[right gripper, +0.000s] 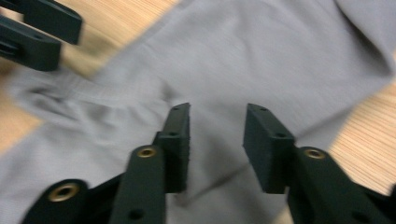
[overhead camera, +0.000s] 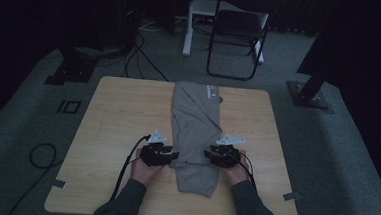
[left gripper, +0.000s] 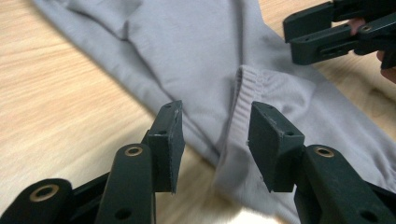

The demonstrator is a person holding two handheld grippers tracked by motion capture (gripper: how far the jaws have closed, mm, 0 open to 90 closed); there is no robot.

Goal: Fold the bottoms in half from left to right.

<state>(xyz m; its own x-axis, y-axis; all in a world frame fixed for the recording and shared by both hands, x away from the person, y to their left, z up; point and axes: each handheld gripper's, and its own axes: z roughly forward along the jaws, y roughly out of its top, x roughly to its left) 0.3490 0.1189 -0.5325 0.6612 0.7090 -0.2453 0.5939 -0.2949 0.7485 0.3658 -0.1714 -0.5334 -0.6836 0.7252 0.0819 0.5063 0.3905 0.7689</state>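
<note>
A grey sweatshirt (overhead camera: 197,123) lies folded into a long narrow strip down the middle of the wooden table (overhead camera: 123,113). My left gripper (overhead camera: 159,153) sits at the strip's left edge near the front, and my right gripper (overhead camera: 221,154) at its right edge, the two facing each other. In the left gripper view my left gripper (left gripper: 215,112) stands open, a ribbed cuff (left gripper: 245,93) lying just beyond its fingertips, and the right gripper (left gripper: 327,32) is at the top right. In the right gripper view my right gripper (right gripper: 217,109) is open above the grey cloth (right gripper: 261,56), pressing nothing.
Beyond the table stand a black chair (overhead camera: 236,30) and a white desk leg (overhead camera: 188,22). Black stand bases (overhead camera: 68,72) (overhead camera: 309,95) flank the table's far corners. A cable loop (overhead camera: 43,153) lies on the carpet at the left. Bare wood lies on both sides of the garment.
</note>
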